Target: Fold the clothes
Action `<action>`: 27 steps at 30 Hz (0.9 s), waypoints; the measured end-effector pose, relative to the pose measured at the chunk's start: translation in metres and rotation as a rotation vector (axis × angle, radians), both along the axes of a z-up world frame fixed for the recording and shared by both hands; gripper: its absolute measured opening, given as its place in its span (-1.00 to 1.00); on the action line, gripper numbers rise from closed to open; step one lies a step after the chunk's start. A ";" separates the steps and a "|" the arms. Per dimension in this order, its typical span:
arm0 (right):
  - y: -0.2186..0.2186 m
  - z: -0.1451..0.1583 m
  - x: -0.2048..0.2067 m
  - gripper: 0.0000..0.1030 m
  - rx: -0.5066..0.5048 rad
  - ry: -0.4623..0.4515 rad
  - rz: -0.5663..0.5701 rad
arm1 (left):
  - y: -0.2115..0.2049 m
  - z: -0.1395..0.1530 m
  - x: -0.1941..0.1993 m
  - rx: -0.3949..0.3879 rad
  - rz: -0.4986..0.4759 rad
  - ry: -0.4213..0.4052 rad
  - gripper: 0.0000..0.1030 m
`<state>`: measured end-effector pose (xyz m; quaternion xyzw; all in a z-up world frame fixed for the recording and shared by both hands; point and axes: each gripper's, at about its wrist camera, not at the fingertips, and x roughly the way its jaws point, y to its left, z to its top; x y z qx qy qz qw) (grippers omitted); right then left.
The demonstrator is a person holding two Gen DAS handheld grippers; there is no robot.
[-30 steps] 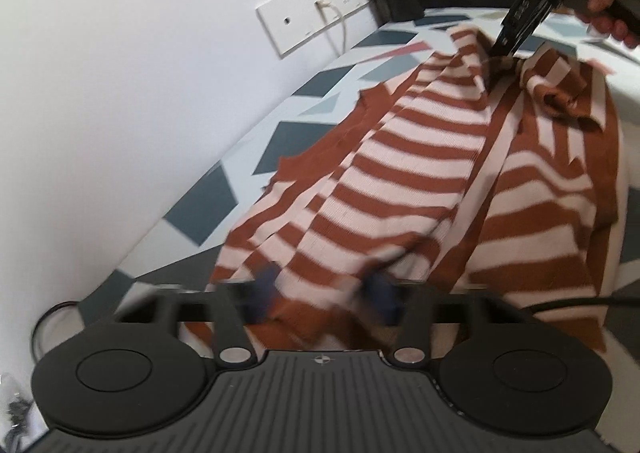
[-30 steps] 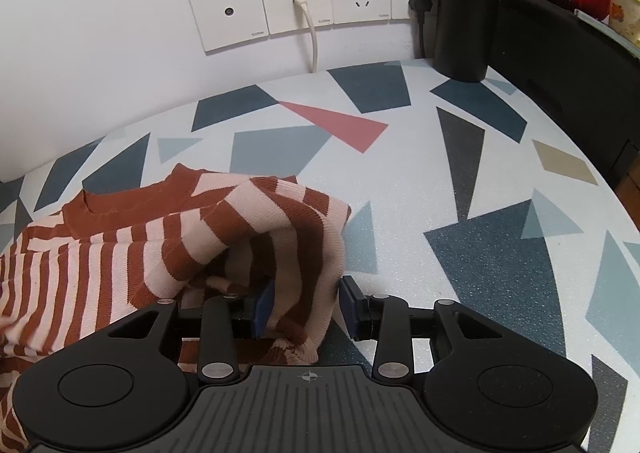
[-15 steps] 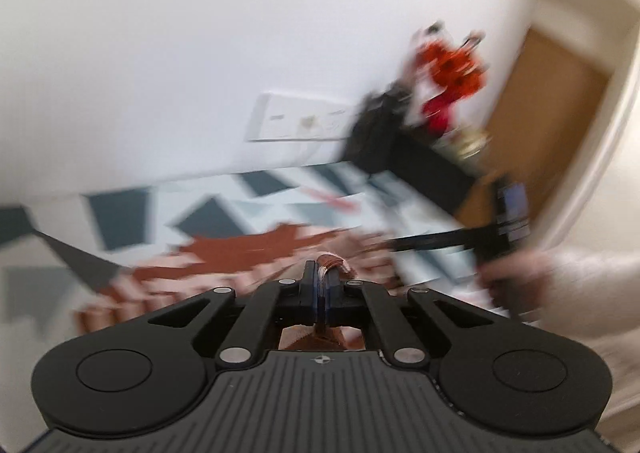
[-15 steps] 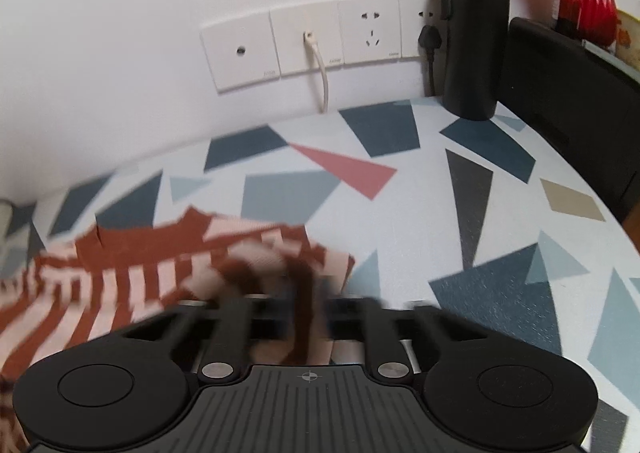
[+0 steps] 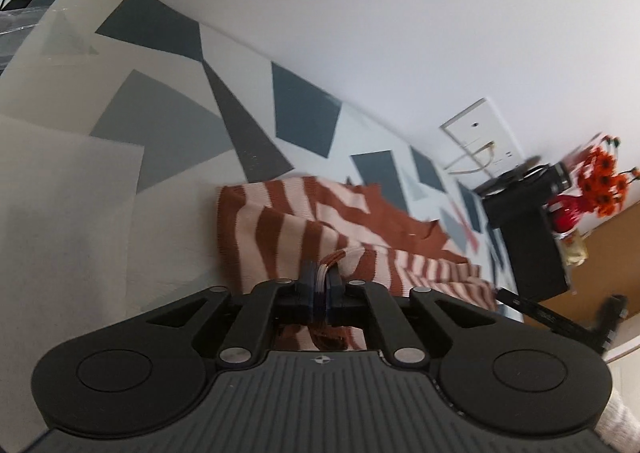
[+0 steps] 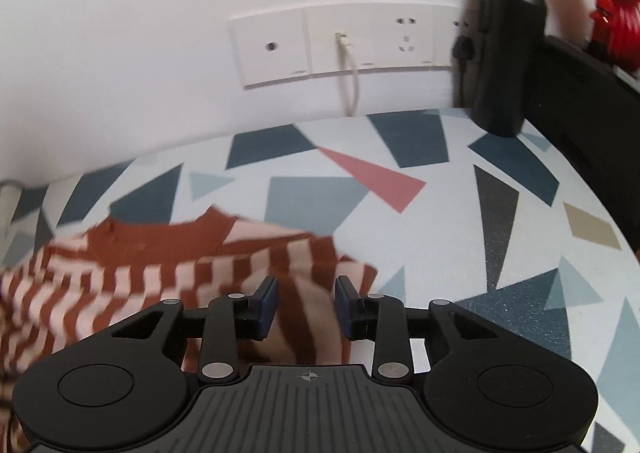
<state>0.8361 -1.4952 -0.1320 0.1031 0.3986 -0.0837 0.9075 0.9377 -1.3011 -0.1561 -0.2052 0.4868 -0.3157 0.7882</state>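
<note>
The striped top is lying rumpled on the counter, seemingly mid-fold. The left claw is pinching its edge; the right claw is opening, fabric between unpressed.

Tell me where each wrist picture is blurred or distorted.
Left wrist: horizon strongly tilted, fisheye bending the table edge; red flowers and right side smeared. Right wrist: striped sweater streaked by motion at left, black bottle and the red things beside it soft; sockets fairly sharp.
</note>
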 end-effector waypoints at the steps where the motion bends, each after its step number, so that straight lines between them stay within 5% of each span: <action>1: 0.002 0.002 -0.005 -0.43 -0.003 -0.003 0.018 | -0.002 0.000 0.000 0.002 -0.003 -0.007 -0.91; 5: 0.014 0.003 -0.017 -0.43 -0.015 0.004 0.101 | -0.005 0.000 0.004 0.003 0.001 -0.007 -0.67; 7: 0.022 0.001 -0.021 -0.44 -0.036 0.024 0.148 | -0.004 -0.001 0.005 0.013 0.000 -0.005 -0.30; 15: 0.040 -0.017 -0.018 -0.40 -0.079 0.092 0.218 | -0.005 0.004 -0.005 0.009 -0.066 -0.029 0.22; 17: 0.043 -0.023 -0.014 -0.40 -0.098 0.117 0.227 | -0.010 0.007 -0.011 0.036 -0.093 -0.066 0.19; 19: 0.047 -0.025 -0.012 -0.70 -0.137 0.129 0.240 | -0.014 0.010 -0.013 0.058 -0.124 -0.095 -0.74; 22: 0.043 -0.015 -0.016 -0.89 -0.147 0.078 0.224 | -0.016 0.016 -0.013 0.068 -0.118 -0.116 -0.90; 27: 0.023 0.013 -0.032 -0.91 -0.133 -0.020 0.143 | 0.010 0.030 -0.009 -0.088 -0.012 -0.075 -0.96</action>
